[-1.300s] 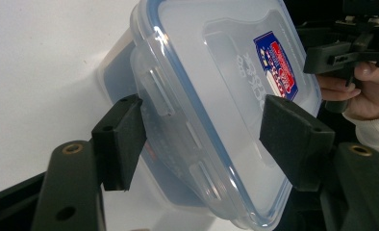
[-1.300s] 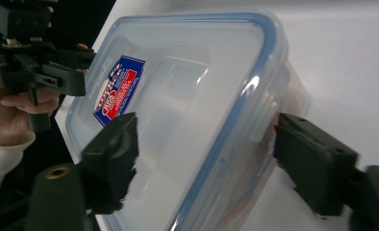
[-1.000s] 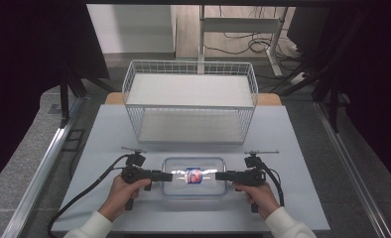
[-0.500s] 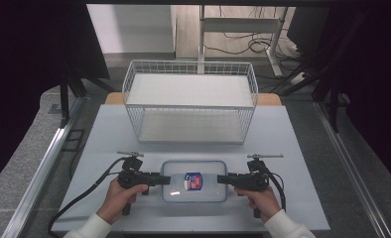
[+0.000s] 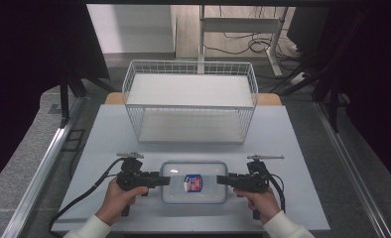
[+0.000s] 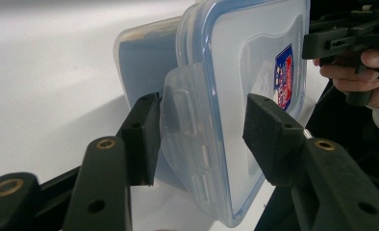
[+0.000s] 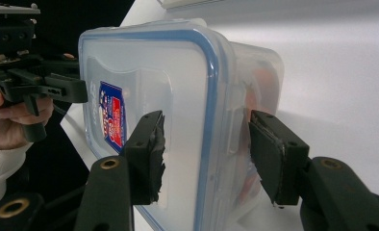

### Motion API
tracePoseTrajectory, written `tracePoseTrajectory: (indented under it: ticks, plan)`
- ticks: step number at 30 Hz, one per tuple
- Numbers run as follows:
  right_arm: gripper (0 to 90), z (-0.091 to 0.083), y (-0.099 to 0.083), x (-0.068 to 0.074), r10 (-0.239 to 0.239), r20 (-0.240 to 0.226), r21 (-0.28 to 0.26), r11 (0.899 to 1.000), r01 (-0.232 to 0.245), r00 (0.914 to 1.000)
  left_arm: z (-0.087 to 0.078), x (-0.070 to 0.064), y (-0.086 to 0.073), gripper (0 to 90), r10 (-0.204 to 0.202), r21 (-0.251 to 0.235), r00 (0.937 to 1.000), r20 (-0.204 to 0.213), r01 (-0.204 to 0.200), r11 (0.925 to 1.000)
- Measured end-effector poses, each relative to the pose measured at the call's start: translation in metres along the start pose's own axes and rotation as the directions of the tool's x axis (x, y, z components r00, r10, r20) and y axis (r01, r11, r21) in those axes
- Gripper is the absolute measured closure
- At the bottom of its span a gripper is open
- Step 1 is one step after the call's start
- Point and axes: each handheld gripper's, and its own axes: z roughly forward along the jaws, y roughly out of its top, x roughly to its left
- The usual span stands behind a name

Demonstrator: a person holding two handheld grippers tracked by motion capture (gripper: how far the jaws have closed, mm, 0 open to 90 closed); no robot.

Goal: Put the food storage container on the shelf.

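two hands low at the near table edge, each levelling one gripper inward: left gripper and right gripper, jaws parted astride opposite short ends of one clear lidded container, clamping nothing. flat on the white table, between them. farther back, one wire basket.

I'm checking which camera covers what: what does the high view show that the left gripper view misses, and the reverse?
High view alone: the wire basket behind the container, the whole table, and both forearms. Left gripper view alone: the left tool with its jaws open either side of the container's side latch, not clamped. Both share the clear container with its blue-rimmed lid and label, plus the right tool at its far end.
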Motion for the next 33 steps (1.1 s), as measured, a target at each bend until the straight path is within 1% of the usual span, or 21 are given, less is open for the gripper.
tracePoseTrajectory:
  ticks: [4, 5, 8, 11, 14, 18, 19, 22, 23, 24, 25, 26, 27, 28, 29, 30, 32, 33]
  plan:
    - [47.8, -0.001, 0.001, 0.002, -0.005, 0.004, -0.013, 1.0, 0.005, 1.0, -0.002, -0.001, 0.001, 49.1, 0.009, -0.007, 1.0, -0.004, -0.009, 0.9999]
    - [47.8, -0.001, 0.001, 0.002, -0.005, 0.004, -0.013, 1.0, 0.005, 1.0, -0.002, -0.002, 0.002, 49.1, 0.02, -0.007, 0.9998, -0.007, -0.02, 0.9998]
    - [47.8, -0.002, 0.003, 0.003, -0.011, 0.002, -0.018, 1.0, 0.011, 0.9999, -0.004, -0.003, 0.003, 49.2, 0.028, -0.016, 0.9996, -0.008, -0.028, 0.9995]
    - [47.7, -0.002, 0.006, 0.005, -0.033, 0.011, -0.028, 0.999, 0.034, 0.9994, -0.004, -0.003, 0.005, 49.1, 0.031, -0.019, 0.9994, -0.016, -0.032, 0.9993]
    - [47.5, -0.001, 0.011, 0.004, -0.04, 0.007, -0.03, 0.999, 0.04, 0.9992, -0.004, -0.002, 0.01, 49.1, 0.046, -0.028, 0.9986, -0.028, -0.046, 0.9985]
    - [47.6, -0.001, 0.016, 0.003, -0.047, 0.008, -0.035, 0.998, 0.048, 0.9988, -0.005, -0.001, 0.015, 49.1, 0.055, -0.033, 0.9981, -0.029, -0.056, 0.9979]
    - [47.5, -0.001, 0.021, 0.004, -0.058, 0.012, -0.041, 0.997, 0.059, 0.9982, -0.005, 0.0, 0.018, 49.1, 0.059, -0.037, 0.9979, -0.028, -0.06, 0.9975]
    - [47.5, -0.001, 0.024, 0.004, -0.064, 0.013, -0.048, 0.997, 0.064, 0.9979, -0.007, 0.002, 0.025, 49.2, 0.065, -0.042, 0.9976, -0.027, -0.066, 0.997]
    - [47.5, 0.0, 0.028, 0.004, -0.065, 0.013, -0.054, 0.996, 0.065, 0.9978, -0.007, 0.003, 0.028, 49.3, 0.066, -0.041, 0.9975, -0.027, -0.067, 0.9969]
    - [47.5, 0.0, 0.028, 0.004, -0.065, 0.013, -0.054, 0.996, 0.065, 0.9978, -0.008, 0.004, 0.031, 49.3, 0.069, -0.04, 0.9973, -0.026, -0.07, 0.9968]
    - [47.5, 0.001, 0.034, 0.003, -0.068, 0.014, -0.06, 0.996, 0.069, 0.9976, -0.008, 0.005, 0.034, 49.4, 0.072, -0.04, 0.997, -0.027, -0.073, 0.9965]
    - [47.5, 0.001, 0.034, 0.003, -0.068, 0.014, -0.06, 0.996, 0.069, 0.9976, -0.009, 0.006, 0.038, 49.4, 0.077, -0.041, 0.9966, -0.03, -0.079, 0.9961]
    - [47.5, 0.002, 0.041, 0.003, -0.072, 0.014, -0.065, 0.995, 0.073, 0.9973, -0.01, 0.008, 0.044, 49.3, 0.083, -0.046, 0.996, -0.033, -0.084, 0.9954]
    - [47.4, 0.003, 0.044, 0.002, -0.076, 0.014, -0.068, 0.995, 0.077, 0.997, -0.01, 0.008, 0.044, 49.4, 0.083, -0.046, 0.996, -0.033, -0.084, 0.9954]
    - [47.4, 0.003, 0.047, 0.002, -0.079, 0.015, -0.07, 0.994, 0.08, 0.9968, -0.01, 0.011, 0.051, 49.4, 0.09, -0.05, 0.9953, -0.034, -0.092, 0.9945]
    - [47.4, 0.003, 0.047, 0.002, -0.079, 0.015, -0.07, 0.994, 0.08, 0.9968, -0.01, 0.011, 0.051, 49.4, 0.09, -0.05, 0.9953, -0.034, -0.092, 0.9945]
    - [47.4, 0.005, 0.055, 0.002, -0.086, 0.018, -0.075, 0.993, 0.087, 0.9961, -0.011, 0.014, 0.057, 49.5, 0.095, -0.053, 0.9949, -0.034, -0.096, 0.9939]
    - [47.5, 0.007, 0.061, 0.001, -0.091, 0.017, -0.08, 0.993, 0.092, 0.9957, -0.011, 0.018, 0.064, 49.5, 0.102, -0.06, 0.9941, -0.038, -0.104, 0.9928]
